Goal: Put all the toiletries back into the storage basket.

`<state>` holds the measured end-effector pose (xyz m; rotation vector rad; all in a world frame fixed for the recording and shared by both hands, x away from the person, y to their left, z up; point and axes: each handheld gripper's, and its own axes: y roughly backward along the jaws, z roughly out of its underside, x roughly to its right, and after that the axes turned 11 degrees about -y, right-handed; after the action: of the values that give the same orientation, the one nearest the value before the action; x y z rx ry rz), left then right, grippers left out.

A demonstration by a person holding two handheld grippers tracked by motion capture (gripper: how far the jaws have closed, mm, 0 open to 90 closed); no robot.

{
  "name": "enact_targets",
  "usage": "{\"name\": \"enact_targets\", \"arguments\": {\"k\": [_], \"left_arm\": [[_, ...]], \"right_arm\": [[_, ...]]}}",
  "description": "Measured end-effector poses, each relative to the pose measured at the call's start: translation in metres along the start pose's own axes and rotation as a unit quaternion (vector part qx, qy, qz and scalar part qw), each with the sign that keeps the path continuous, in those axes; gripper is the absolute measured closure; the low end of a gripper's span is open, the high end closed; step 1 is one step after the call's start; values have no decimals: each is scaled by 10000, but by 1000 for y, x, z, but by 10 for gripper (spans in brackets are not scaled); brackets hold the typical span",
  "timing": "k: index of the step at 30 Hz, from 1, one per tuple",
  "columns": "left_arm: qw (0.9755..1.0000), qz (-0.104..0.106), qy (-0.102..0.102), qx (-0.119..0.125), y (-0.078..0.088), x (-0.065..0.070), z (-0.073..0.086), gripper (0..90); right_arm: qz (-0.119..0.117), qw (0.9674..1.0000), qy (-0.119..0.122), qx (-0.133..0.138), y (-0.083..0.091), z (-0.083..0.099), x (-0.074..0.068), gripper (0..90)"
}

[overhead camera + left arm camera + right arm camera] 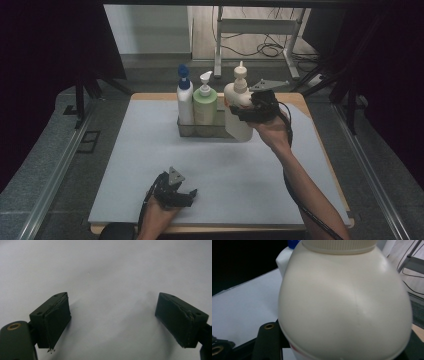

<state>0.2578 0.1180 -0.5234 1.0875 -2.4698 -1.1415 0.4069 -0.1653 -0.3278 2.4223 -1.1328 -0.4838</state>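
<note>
Right gripper jaws clamped on cream pump bottle, forearm outstretched; left gripper jaws apart, low over mat.

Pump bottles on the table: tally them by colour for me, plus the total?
White bottle with blue pump: 1
Green bottle with white pump: 1
Cream bottle, held by the right gripper: 1
Total: 3
</note>
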Motion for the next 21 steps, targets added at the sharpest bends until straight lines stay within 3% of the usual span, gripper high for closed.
{"name": "enact_targets", "arguments": {"k": [21], "left_arm": [[10000,-3,16,26,0,0,0,123]], "right_arm": [[369,9990,-190,157,-31,-14,16,406]]}}
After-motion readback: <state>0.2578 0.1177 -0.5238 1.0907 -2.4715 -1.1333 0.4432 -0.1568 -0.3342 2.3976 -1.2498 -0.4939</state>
